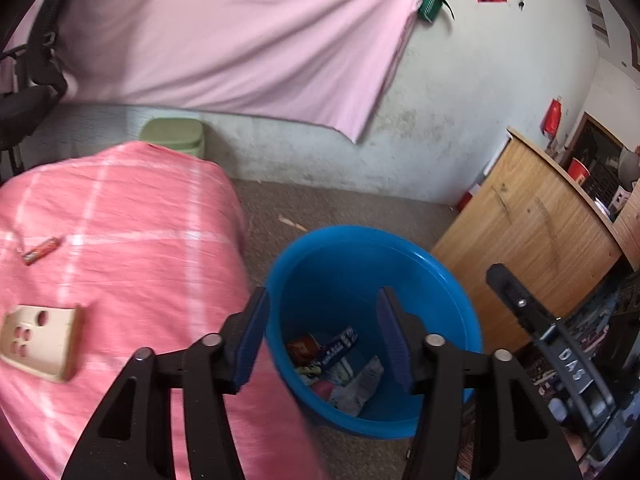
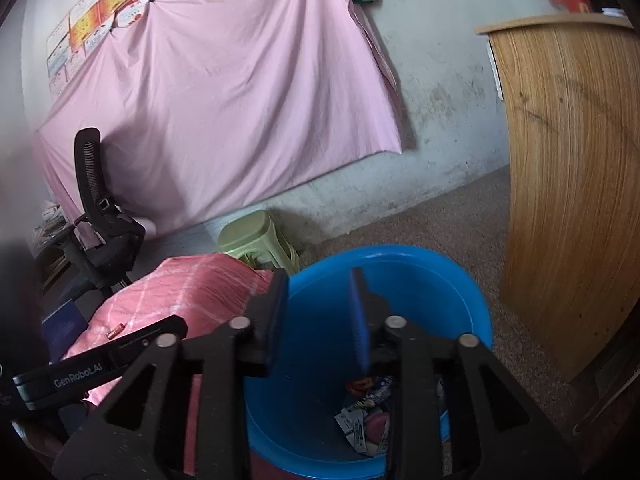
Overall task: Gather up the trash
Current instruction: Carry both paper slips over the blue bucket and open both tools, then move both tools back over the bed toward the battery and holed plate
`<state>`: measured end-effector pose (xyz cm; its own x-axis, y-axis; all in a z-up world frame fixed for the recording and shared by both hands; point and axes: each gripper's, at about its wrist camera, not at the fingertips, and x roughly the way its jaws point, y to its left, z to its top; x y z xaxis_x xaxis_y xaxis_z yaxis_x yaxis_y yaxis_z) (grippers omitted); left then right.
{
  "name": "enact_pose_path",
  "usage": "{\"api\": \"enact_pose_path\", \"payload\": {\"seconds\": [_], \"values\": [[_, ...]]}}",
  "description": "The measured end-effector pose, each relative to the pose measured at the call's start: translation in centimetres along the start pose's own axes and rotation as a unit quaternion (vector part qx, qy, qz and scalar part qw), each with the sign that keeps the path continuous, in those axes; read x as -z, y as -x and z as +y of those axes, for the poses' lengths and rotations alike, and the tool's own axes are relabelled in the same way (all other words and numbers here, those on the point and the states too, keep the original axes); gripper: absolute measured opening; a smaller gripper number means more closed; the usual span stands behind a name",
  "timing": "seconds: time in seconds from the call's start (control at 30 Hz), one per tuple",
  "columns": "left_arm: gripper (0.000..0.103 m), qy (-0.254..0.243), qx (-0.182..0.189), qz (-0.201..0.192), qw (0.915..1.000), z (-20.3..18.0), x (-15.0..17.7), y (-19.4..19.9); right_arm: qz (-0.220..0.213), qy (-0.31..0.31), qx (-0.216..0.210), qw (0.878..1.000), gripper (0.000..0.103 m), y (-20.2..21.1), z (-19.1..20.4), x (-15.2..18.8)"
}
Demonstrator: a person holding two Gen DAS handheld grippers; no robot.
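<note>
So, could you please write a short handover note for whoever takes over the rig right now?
Left tool: open, empty, above the blue bucket.
Right tool: open, empty, also over the bucket.
Done: several wrappers lie in the bucket's bottom.
Left: a small red wrapper and a beige perforated box remain on the pink bedspread beside the bucket.

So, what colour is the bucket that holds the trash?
The bucket is bright blue; the left wrist view shows it best.
</note>
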<state>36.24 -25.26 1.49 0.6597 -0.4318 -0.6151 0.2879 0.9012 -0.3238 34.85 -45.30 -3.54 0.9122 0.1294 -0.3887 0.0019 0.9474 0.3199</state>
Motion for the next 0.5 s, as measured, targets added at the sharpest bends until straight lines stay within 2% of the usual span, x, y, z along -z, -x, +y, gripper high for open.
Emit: {"api": "enact_pose_path", "payload": {"seconds": [0.1,0.13,0.2,0.27,0.3,0.33,0.37,0.5], "values": [[0.06,0.002,-0.018,-0.016,0.9997,1.1,0.1,1.4,-0.015,0.006,-0.005,1.0,0.075,0.7,0.7,-0.3],[0.065,0.002,-0.022,-0.021,0.9995,1.4,0.2,1.9,-0.02,0.009,-0.007,1.0,0.078,0.9,1.0,-0.4],[0.075,-0.001,-0.034,-0.043,0.9985,2.3,0.1,3.5,-0.03,0.015,-0.009,0.999,0.091,1.4,1.6,-0.5],[0.088,-0.003,-0.039,-0.075,0.9964,2.9,-0.1,5.2,-0.041,0.02,-0.015,0.999,0.099,1.9,2.4,-0.7],[0.091,-0.003,-0.046,-0.105,0.9934,3.6,-0.1,6.7,-0.047,0.021,-0.02,0.998,0.103,2.1,2.8,-0.8],[0.098,-0.002,-0.051,-0.12,0.9915,4.0,-0.2,7.3,-0.054,0.021,-0.029,0.998,0.103,2.3,3.4,-0.9],[0.101,0.002,-0.062,-0.144,0.9877,4.7,-0.2,8.7,-0.059,0.021,-0.037,0.997,0.103,2.5,3.8,-1.0],[0.101,0.01,-0.082,-0.19,0.9782,6.9,-0.3,12.3,-0.08,0.039,-0.067,0.994,0.103,3.0,6.7,-1.1]]}}
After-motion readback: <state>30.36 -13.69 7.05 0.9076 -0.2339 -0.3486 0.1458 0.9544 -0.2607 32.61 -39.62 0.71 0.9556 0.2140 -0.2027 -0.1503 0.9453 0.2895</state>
